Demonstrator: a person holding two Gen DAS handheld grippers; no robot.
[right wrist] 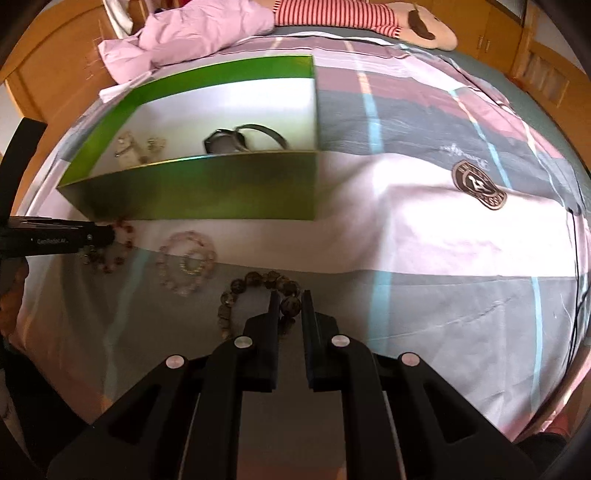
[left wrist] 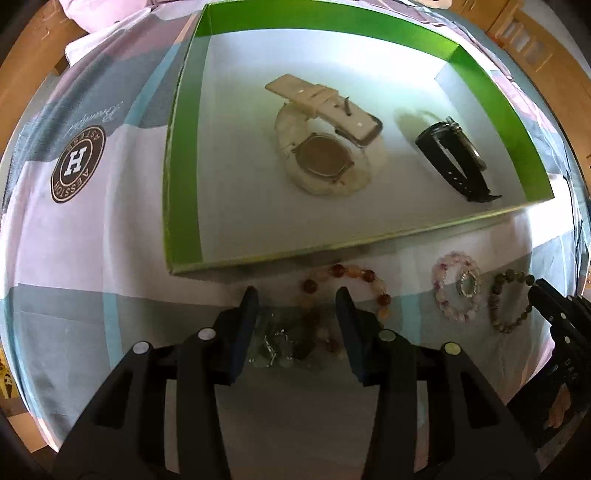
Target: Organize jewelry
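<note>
A green box [left wrist: 184, 147] [right wrist: 207, 184] lies on the bed and holds a white watch [left wrist: 321, 155] and a black watch [left wrist: 454, 158] [right wrist: 225, 142]. In front of it lie a red-orange bead bracelet [left wrist: 354, 277] [right wrist: 123, 229], a pink bead bracelet [left wrist: 456, 291] [right wrist: 186, 262] and a dark olive bead bracelet [left wrist: 511, 302] [right wrist: 255, 284]. My left gripper [left wrist: 297, 299] is open, its fingers straddling the red-orange bracelet and a clear crystal piece [left wrist: 273, 343]. My right gripper [right wrist: 290, 299] is shut on the dark olive bracelet.
The bedsheet [right wrist: 424, 221] is patterned in pink, grey and white, with round logos [left wrist: 77, 164] [right wrist: 478, 184]. A pink pillow [right wrist: 192, 33] and a striped plush toy [right wrist: 369, 16] lie at the far end. Wooden furniture [right wrist: 44, 74] surrounds the bed.
</note>
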